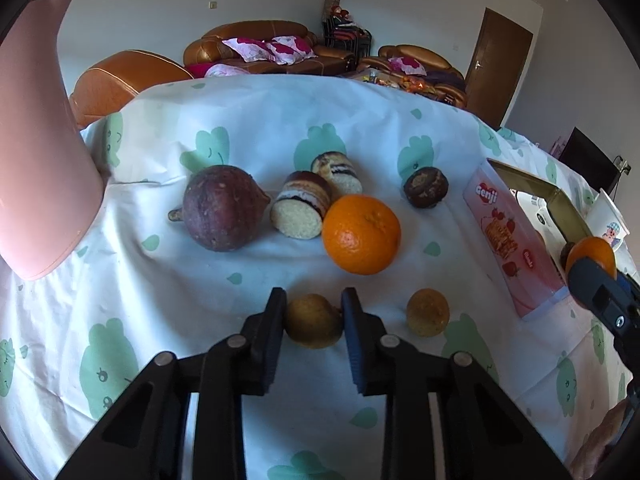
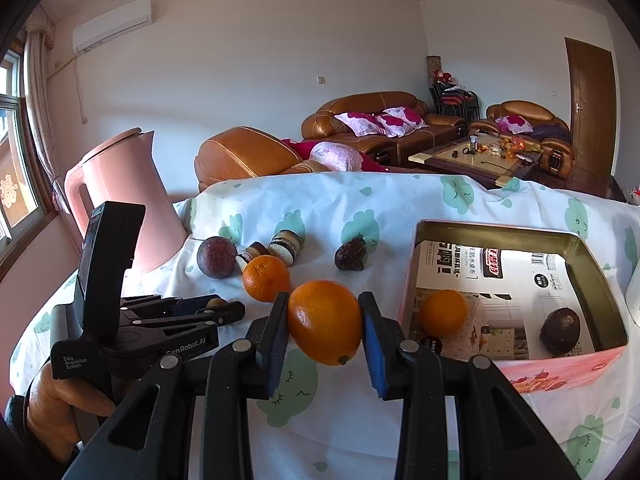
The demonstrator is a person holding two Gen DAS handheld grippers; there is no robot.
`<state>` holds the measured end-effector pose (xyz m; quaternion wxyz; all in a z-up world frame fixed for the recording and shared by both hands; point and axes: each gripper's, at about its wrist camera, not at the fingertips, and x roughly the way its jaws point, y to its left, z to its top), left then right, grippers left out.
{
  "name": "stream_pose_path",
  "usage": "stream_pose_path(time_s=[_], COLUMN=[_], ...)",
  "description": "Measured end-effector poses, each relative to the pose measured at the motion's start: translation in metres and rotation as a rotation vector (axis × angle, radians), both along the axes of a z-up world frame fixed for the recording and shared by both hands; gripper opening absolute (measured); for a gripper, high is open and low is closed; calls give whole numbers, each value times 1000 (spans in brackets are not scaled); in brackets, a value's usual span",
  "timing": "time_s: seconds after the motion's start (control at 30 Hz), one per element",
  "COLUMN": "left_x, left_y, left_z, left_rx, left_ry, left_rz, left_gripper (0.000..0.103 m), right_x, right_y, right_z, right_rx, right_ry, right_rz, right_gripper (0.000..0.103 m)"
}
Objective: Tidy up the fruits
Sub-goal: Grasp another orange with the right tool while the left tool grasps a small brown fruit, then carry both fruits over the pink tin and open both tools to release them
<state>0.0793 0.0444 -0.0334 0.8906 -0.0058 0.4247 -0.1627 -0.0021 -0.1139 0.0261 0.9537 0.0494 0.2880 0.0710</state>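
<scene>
My left gripper (image 1: 313,312) is shut on a small yellow-brown fruit (image 1: 313,322) low over the tablecloth. A second such fruit (image 1: 427,312) lies to its right. An orange (image 1: 361,234) and a dark purple fruit (image 1: 222,213) lie beyond. My right gripper (image 2: 324,320) is shut on an orange (image 2: 325,320), held above the cloth just left of the open pink tin box (image 2: 412,276). The box holds an orange (image 2: 443,313) and a dark fruit (image 2: 560,331). The left gripper also shows in the right wrist view (image 2: 224,306).
A pink kettle (image 1: 36,168) stands at the table's left. Two cut cake rolls (image 1: 306,208) and a dark brown muffin (image 1: 426,187) lie among the fruit. A white cup (image 1: 610,224) stands right of the box. Sofas stand behind the table.
</scene>
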Motion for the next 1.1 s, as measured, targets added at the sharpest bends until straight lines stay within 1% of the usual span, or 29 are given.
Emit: stream_pose_path(time_s=[0.07,0.13,0.27,0.3,0.43,0.53,0.6,0.77,0.9,1.03,1.1], left_x=[-5,-13,-32,-36,-46,-53,-56,-57,-54,-54,-56], left_y=[8,16,25,25,15,-5,-22,-67,-112,-152,-172], left_z=[5,14,34,39,49,56,60,63,64,62,61], left_rx=[-26,-52,-70,-71,-106,-120,-132,-133,-110,-118,-98], left_ry=[-33,-91,-255,-284,-337,-370,-380,-375,-363,-329,-321], left_rz=[21,47,108,115,93,55,24,-64,-113,-149,-164], left_gripper=[30,30,30,30,30,30,30,30,30,30,30], right_x=[-3,-6,-10,-11,-14,-16,-16,-15,-7,3,7], right_y=[0,-4,-20,-25,-58,-87,-104,-138,-156,-172,-176], right_z=[3,7,17,20,24,25,28,29,19,9,5], right_rx=[-6,-3,-2,-10,-39,-40,-43,-46,-73,-46,-37], right_ry=[-18,-38,-75,-84,-102,-104,-108,-102,-58,-10,7], right_rz=[-7,-14,-50,-64,-144,-207,-241,-300,-322,-328,-318], right_gripper=[36,36,36,36,36,36,36,36,36,36,36])
